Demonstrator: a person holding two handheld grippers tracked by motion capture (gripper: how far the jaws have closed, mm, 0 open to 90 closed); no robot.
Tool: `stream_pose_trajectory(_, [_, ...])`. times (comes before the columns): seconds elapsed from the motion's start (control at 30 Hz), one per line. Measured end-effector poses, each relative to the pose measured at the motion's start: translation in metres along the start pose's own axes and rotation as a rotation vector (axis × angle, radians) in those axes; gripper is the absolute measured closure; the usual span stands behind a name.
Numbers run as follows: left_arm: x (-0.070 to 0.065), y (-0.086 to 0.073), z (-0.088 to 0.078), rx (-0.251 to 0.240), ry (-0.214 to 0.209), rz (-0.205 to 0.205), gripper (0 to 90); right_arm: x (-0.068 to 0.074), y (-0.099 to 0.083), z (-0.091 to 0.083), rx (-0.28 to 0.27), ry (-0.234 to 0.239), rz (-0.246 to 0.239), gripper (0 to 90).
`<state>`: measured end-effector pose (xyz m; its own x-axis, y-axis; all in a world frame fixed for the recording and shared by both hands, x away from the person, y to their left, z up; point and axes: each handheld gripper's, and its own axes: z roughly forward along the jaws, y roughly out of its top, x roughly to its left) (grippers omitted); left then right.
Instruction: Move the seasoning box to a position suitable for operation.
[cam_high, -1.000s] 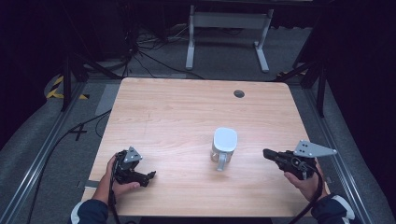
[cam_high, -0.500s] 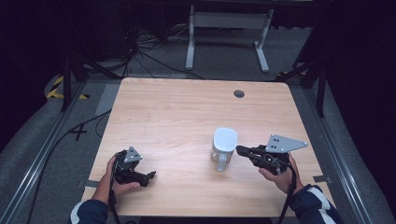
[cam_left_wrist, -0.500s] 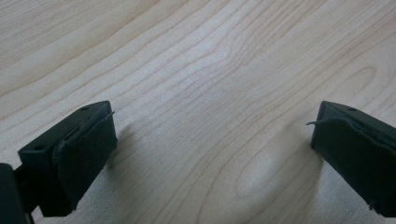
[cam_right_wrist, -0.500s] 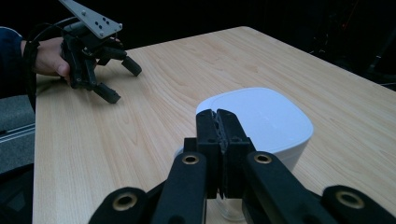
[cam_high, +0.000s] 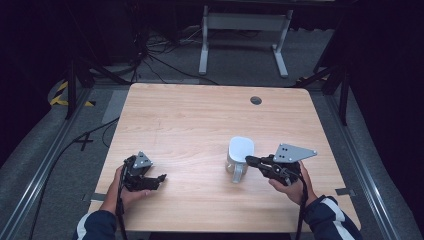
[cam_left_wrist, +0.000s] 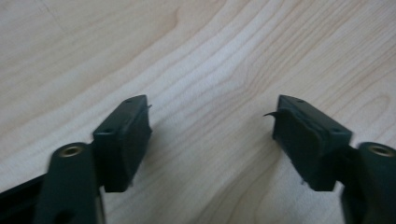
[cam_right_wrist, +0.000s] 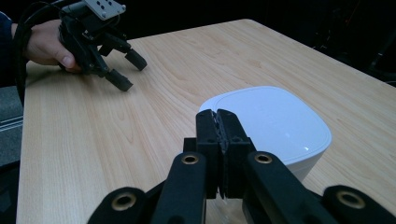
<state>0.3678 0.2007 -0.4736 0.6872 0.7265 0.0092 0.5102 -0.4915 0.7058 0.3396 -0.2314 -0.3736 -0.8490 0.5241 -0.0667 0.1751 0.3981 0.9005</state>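
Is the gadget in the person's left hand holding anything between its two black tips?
No: the left hand-held gripper has its jaws spread wide, with only bare light wooden table between them.

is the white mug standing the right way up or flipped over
Flipped over. The mug rests mouth-down on the table: its closed flat base faces up, and the handle sticks out toward the person.

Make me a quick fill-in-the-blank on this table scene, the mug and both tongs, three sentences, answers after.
1. The white mug stands ____ down on the table.
2. The jaws of the left tongs are ____.
3. The jaws of the right tongs, close to the mug, are ____.

Missing words: upside; open; shut
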Motion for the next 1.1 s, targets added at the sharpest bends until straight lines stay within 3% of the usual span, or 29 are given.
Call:
stream_pose_trajectory(0.1, [-0.001,0.006,0.001,0.001,-0.031,0.006,35.5,0.0,0.0,0.002,0.007,-0.003,-0.003,88.6])
stream_pose_trajectory(0.17, [-0.001,0.01,0.001,-0.025,-0.052,0.005,42.4,-0.001,0.0,0.003,0.01,-0.008,-0.005,88.6])
stream_pose_trajectory(0.57, [-0.009,0.039,0.006,-0.076,-0.079,0.039,59.2,-0.003,-0.004,0.009,0.028,-0.023,-0.011,88.2])
stream_pose_trajectory(0.73, [-0.015,0.061,0.013,-0.114,-0.106,0.049,65.7,-0.004,-0.002,0.007,0.01,-0.033,-0.006,88.4])
stream_pose_trajectory(0.93, [-0.028,0.089,0.025,-0.146,-0.131,0.094,69.5,-0.007,-0.004,0.009,0.021,-0.034,0.003,88.5])
stream_pose_trajectory(1.1, [-0.039,0.111,0.034,-0.173,-0.141,0.108,72.5,-0.005,-0.005,0.009,0.026,-0.028,-0.002,88.7])
